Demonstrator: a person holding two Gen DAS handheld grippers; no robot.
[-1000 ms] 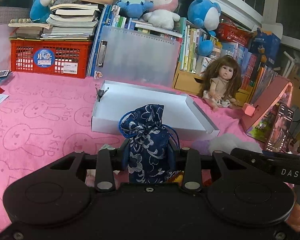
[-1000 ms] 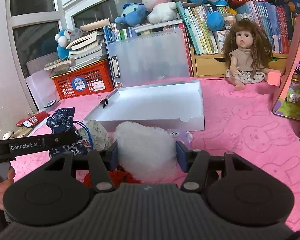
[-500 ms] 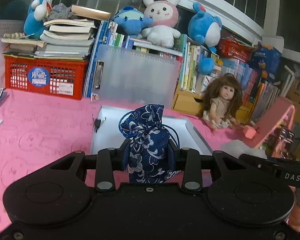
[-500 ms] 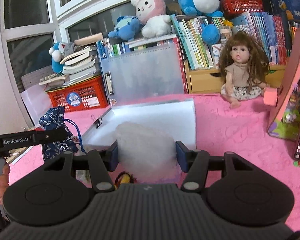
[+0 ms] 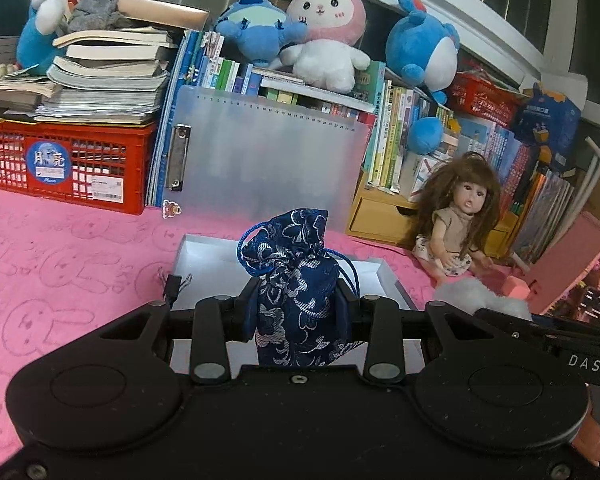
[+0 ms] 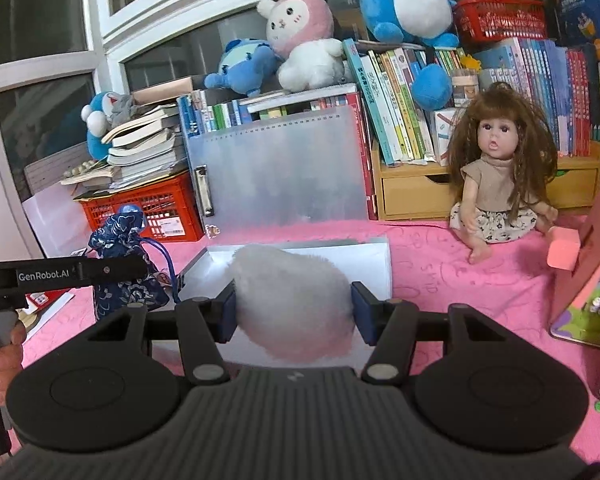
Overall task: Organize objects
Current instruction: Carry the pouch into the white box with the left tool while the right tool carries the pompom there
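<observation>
Navy brocade drawstring pouch [image 5: 300, 296] clamped upright in left tool [image 5: 298, 314], raised over near part of white shallow box [image 5: 204, 258]; white fluffy plush [image 6: 294, 306] clamped in right tool [image 6: 294, 308], above same box [image 6: 376, 258]; box lies on pink bunny-print cloth [image 5: 60, 264] covering counter; doll [image 6: 500, 176] sits far right; red crate [image 5: 66, 162] far left.

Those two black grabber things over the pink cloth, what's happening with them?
A person is tidying up with a handheld gripper in each hand. The left gripper is clamped on a blue drawstring pouch, the right gripper on a white fluffy ball. Both are held above a shallow white box on the pink cloth, not yet released.
</observation>
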